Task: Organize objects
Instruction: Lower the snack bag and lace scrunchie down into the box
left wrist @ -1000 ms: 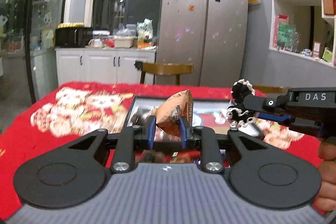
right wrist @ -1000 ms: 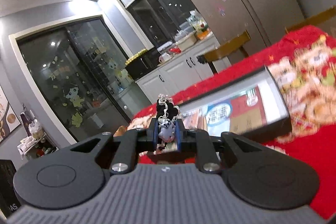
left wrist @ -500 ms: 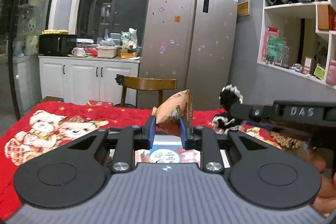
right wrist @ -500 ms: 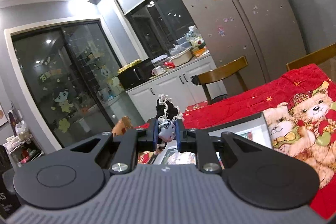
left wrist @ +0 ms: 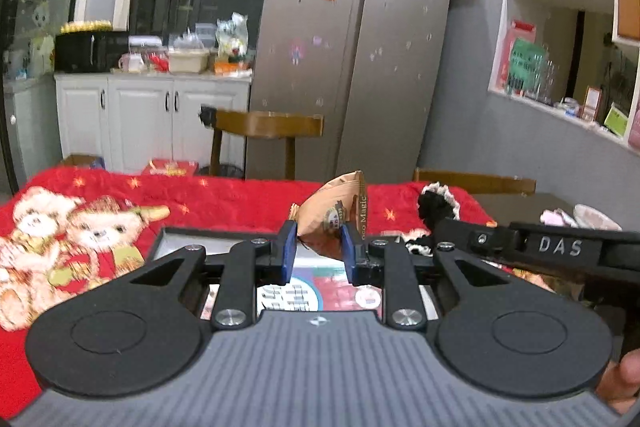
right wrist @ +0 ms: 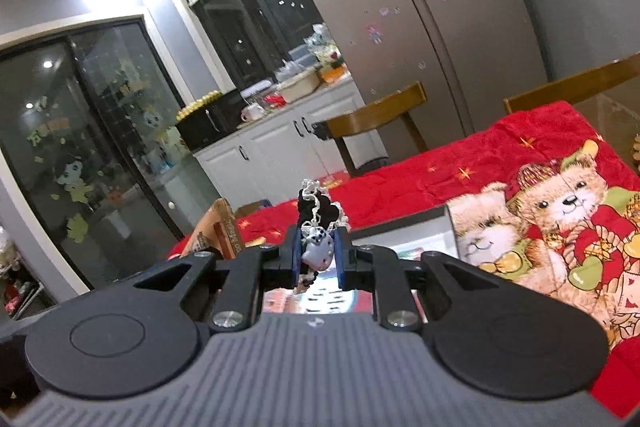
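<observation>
The left gripper (left wrist: pixel 318 247) is clamped on a brown snack packet (left wrist: pixel 336 215); the right gripper (right wrist: pixel 318 255) pinches a black-and-white frilly hair tie (right wrist: pixel 320 211), both above the tray (left wrist: pixel 224 239) on the red bear blanket (left wrist: pixel 100 223).

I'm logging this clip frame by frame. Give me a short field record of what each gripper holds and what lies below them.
left gripper: shut on snack bag, held upright
right gripper: shut on scrunchie, black with white trim and a small pale charm
below: open box, printed inside
surface: red bear blanket
relation: both items held above the box, not in it
background: fridge, chair
</observation>
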A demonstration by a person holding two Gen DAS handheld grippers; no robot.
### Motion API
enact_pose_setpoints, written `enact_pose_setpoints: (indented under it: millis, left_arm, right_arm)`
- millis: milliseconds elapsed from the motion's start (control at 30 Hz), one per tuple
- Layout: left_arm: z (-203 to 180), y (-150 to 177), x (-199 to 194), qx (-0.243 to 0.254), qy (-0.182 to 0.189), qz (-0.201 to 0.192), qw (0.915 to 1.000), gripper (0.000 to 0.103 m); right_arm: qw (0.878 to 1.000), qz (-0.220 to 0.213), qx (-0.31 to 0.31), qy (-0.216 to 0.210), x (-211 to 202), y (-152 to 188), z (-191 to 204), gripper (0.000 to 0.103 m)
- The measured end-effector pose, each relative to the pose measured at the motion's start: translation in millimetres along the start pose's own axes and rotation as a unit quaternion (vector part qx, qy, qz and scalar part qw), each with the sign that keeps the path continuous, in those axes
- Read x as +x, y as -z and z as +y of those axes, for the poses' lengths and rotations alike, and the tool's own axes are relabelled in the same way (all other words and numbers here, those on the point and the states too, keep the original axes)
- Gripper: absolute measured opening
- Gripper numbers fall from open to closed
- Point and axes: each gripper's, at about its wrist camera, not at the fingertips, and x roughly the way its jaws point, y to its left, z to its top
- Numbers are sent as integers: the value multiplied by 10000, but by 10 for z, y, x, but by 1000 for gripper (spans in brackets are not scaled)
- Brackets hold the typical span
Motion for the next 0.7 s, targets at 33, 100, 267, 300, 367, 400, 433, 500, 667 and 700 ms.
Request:
enact_pose_setpoints:
  millis: [33, 100, 267, 300, 367, 400, 433, 500, 667, 700]
  left_arm:
    - [9, 40, 60, -35, 10, 72, 10000, 28]
    - [34, 141, 184, -45, 25, 236, 9997, 28]
    - [48, 401, 425, 136, 145, 681, 9975, 28]
    - [63, 435, 469, 119, 268, 774, 9966, 28]
    - [75, 505, 525, 93, 314, 872, 9957, 28]
    - [67, 535, 549, 126, 292, 922, 9952, 28]
    - [64, 588, 561, 175, 271, 987, 9946, 28]
    - [63, 658, 600, 210, 279, 1115, 9932, 28]
    - [43, 740, 672, 398, 32, 1333, 9903, 28]
    - [50, 747, 683, 365, 30, 1389, 9896, 28]
  right_arm:
    - [10000, 18, 29, -3, 25, 22, -44, 19]
    - [9999, 162, 20, 52, 111, 65, -114, 19]
    - [9986, 484, 6, 214, 303, 161, -181, 19]
    - [9982, 547, 19, 248, 329, 181, -192, 19]
    - [9969, 717, 101, 296, 372, 212, -228, 19]
    - [9959, 829, 127, 324, 394, 226, -234, 19]
    - [9950, 910, 141, 376, 406, 232, -236, 20]
    - [9943, 933, 67, 506, 415, 245, -215, 20]
    - [9922, 1096, 67, 594, 460, 285, -190, 20]
    - [9917, 1128, 43, 618, 472, 298, -184, 20]
